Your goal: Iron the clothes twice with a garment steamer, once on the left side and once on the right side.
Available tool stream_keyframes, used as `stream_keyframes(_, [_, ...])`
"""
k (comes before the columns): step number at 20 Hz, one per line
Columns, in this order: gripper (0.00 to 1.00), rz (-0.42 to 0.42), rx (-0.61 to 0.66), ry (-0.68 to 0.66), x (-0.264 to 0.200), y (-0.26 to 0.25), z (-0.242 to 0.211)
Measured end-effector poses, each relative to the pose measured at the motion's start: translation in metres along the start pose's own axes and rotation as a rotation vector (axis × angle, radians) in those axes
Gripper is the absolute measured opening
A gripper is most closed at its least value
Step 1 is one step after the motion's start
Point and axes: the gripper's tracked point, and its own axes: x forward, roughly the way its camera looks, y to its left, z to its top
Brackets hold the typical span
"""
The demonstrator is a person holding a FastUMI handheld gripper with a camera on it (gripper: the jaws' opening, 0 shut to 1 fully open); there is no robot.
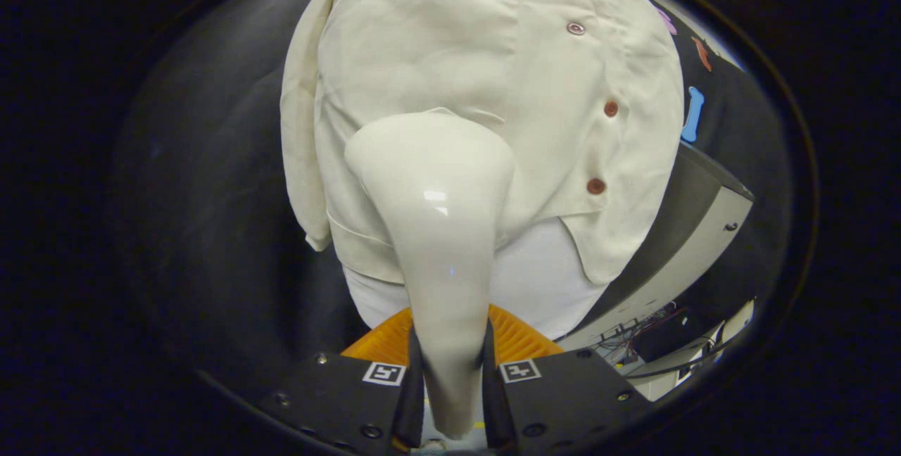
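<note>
Glossy cream plastic fills the tool (450, 378): both fingers press on the narrow handle of the garment steamer (436, 231), clamping it upright between them. Square black-and-white marker tags sit on the finger blocks; no readable writing shows on them. The steamer's wide head rests against the cream shirt (493, 62) just beyond, to one side of its row of reddish-brown buttons (596, 186). A white undershirt (535, 287) hangs below the hem. Grey equipment (697, 245) stands beside the shirt.

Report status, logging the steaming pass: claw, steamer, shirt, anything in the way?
Claw shut on steamer handle. Steamer head against cream shirt, beside the button row. Nothing between head and cloth.
</note>
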Motion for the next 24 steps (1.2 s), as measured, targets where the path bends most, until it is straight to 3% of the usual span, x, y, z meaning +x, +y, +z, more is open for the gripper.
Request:
stream_keyframes(4, [0.34, 0.039, 0.019, 0.006, -0.013, -0.001, -0.005])
stream_keyframes(11, [0.34, 0.151, 0.005, -0.087, -0.083, -0.013, 0.027])
stream_keyframes(19, [0.34, 0.142, 0.113, -0.270, -0.177, -0.081, 0.131])
stream_keyframes(24, [0.34, 0.090, 0.177, -0.312, -0.197, -0.145, 0.200])
